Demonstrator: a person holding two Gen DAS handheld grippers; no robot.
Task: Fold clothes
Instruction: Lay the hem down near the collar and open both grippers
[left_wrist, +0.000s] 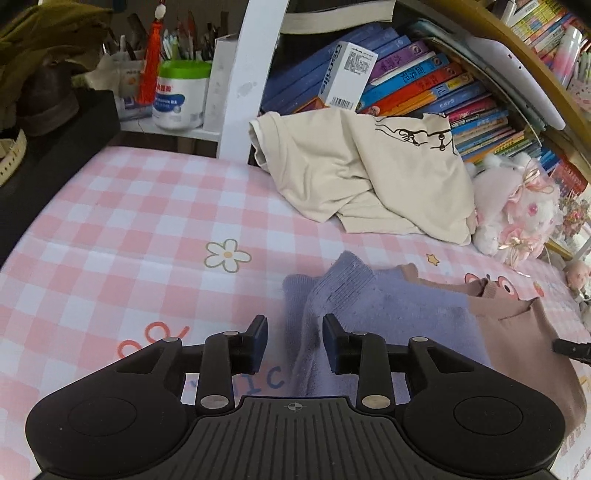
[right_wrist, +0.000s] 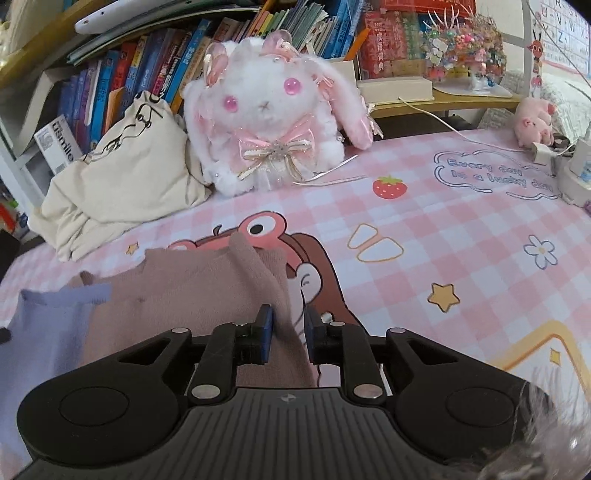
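A two-tone garment lies on the pink checked table cover: its lilac part (left_wrist: 369, 306) on the left and its mauve-brown part (right_wrist: 192, 295) on the right. My left gripper (left_wrist: 295, 343) is open, low over the lilac fabric, which shows between its fingers. My right gripper (right_wrist: 289, 334) is open to a narrow gap, and a raised ridge of the mauve fabric (right_wrist: 258, 266) runs between its fingers, with a slit of table showing beside the right finger. A crumpled cream T-shirt (left_wrist: 369, 173) with a black line drawing lies at the back.
A white and pink plush rabbit (right_wrist: 266, 110) sits against a shelf of books (left_wrist: 424, 81) beside the cream shirt. A small pink plush (right_wrist: 535, 122), a white cable and a power strip (right_wrist: 576, 173) lie at the far right. A white tub (left_wrist: 181, 96) and pen holders stand at the back left.
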